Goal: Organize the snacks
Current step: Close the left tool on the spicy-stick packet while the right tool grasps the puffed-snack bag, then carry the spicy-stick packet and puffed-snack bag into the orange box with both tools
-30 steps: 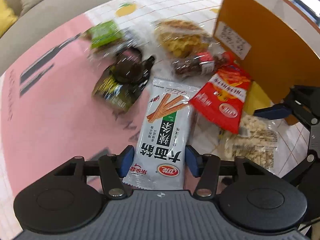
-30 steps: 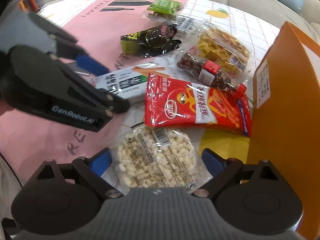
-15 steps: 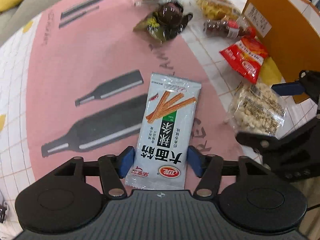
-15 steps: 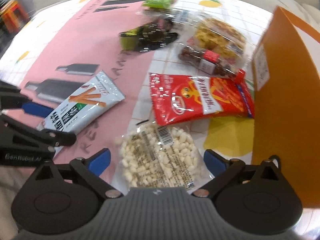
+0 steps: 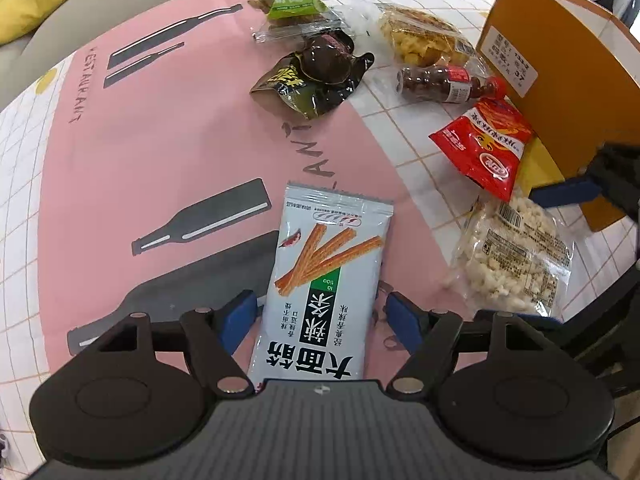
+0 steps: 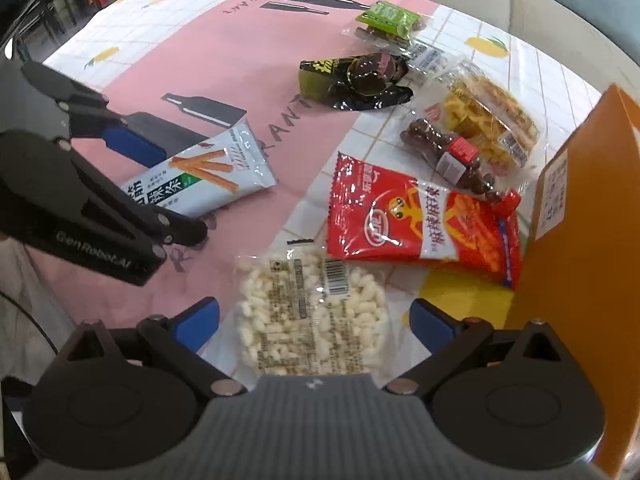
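L gripper [image 5: 322,314] sits at the left, over the pink part of the tablecloth [image 5: 160,148]. Its jaws are opening, w/ the white snack pack [image 5: 326,288] lying flat between them; blue pads [image 5: 236,316] stand just off both long edges, not pressing. Pack's far end points toward the middle of the table.

Further back, center: dark green wrapper [image 5: 316,80] w/ a round brown item on it, and behind that a green-label packet [image 5: 294,6].

Moving right: clear bag of yellow snacks [image 5: 424,38], then a small bottle of brown candies [image 5: 444,84] w/ red cap, lying on its side beside the red snack bag [image 6: 420,220]. Red bag's right end touches or nearly touches the orange box [image 6: 580,216].

R gripper [image 6: 314,322] hovers over the clear bag of white puffs [image 6: 312,316], which lies just below the red bag. Fingers spread wide, one each side of the bag, no contact visible.
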